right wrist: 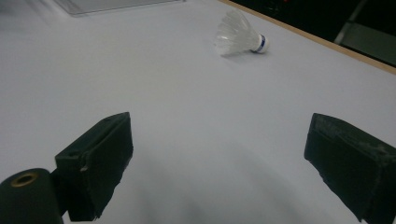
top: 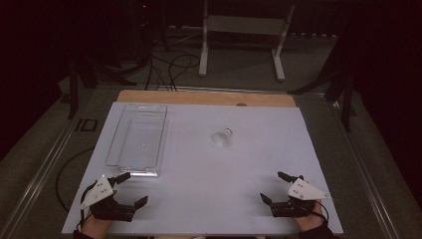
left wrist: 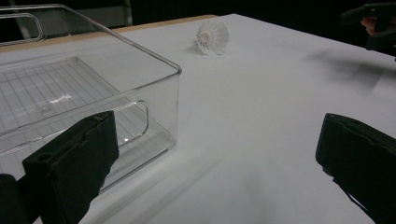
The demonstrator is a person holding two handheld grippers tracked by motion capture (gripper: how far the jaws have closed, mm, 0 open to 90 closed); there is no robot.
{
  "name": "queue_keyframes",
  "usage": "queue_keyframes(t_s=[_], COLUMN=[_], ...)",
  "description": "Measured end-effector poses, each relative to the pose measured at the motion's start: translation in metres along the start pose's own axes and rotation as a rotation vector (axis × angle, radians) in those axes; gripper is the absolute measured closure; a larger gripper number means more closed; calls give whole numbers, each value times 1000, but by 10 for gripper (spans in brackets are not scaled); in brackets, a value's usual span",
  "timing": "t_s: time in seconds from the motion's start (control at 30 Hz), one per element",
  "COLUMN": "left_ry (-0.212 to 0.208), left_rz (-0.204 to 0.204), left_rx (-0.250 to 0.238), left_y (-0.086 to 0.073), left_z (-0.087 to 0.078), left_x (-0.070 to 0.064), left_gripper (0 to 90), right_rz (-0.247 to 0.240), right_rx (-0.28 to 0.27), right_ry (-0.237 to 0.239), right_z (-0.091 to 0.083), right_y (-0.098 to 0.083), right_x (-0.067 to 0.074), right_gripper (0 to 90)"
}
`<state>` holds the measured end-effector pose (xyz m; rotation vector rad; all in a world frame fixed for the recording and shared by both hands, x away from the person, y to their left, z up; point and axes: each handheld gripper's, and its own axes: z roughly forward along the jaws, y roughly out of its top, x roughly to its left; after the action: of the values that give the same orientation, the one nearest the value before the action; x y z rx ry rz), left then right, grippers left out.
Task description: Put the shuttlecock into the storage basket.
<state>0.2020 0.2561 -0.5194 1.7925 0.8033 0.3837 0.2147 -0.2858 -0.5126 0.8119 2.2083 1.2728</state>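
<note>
The worktop (top: 259, 164) is a broad white sheet with a strip of bare wood showing along its far edge. Most of its surface lies open, especially the wide middle and right side between the near edge and the far edge.

On the left half sits a clear plastic bin (top: 137, 140), long and rectangular, running from close to the far edge down toward the near left corner. Its walls are upright, its floor is ribbed, and a cut-out handle shows in the near end wall in the left gripper view (left wrist: 135, 121). Nothing lies inside it.

The left tool (top: 130, 188) hovers at the near left corner, just in front of the bin's near end, one jaw tip close to the bin's rim. Its jaws stand wide apart and hold nothing; in the left gripper view (left wrist: 215, 158) bare worktop fills the gap between them.

The right tool (top: 275, 187) rests near the near right corner, well apart from the bin, jaws likewise spread wide and empty (right wrist: 219, 158).

A white shuttlecock (top: 222, 137) lies on its side near the centre of the worktop, right of the bin and apart from it, with open surface all round. Its cork end carries a blue band (right wrist: 261, 43).
</note>
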Motion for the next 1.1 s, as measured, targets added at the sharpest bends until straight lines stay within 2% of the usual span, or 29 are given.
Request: queue_keyframes(t_s=[0.1, 0.2, 0.57, 0.77, 0.9, 0.97, 1.0, 1.1], left_ry=[0, -4, 5, -17, -26, -36, -55, -60], left_rz=[3, 6, 14, 11, 29, 39, 39, 52], left_rx=[2, 13, 22, 27, 50, 61, 71, 91], left_y=[0, 0, 1, 5, 11, 16, 20, 24], left_z=[0, 2, 2, 3, 4, 4, 4, 4], left_x=[0, -1, -1, -3, -5, -7, -7, -7], left_gripper=[2, 2, 2, 2, 2, 2, 2, 2], right_rz=[-4, -5, -7, -3, -5, -2, 5, 6], right_rx=[-2, 16, -2, -9, -12, -13, -11, -11], right_ry=[20, 22, 24, 23, 21, 22, 25, 27], right_z=[1, 3, 2, 2, 1, 1, 1, 2], right_y=[0, -1, 1, 1, 1, 2, 1, 1], right_x=[1, 1, 2, 2, 2, 2, 2, 2], right_gripper=[85, 84, 84, 84, 84, 84, 84, 84])
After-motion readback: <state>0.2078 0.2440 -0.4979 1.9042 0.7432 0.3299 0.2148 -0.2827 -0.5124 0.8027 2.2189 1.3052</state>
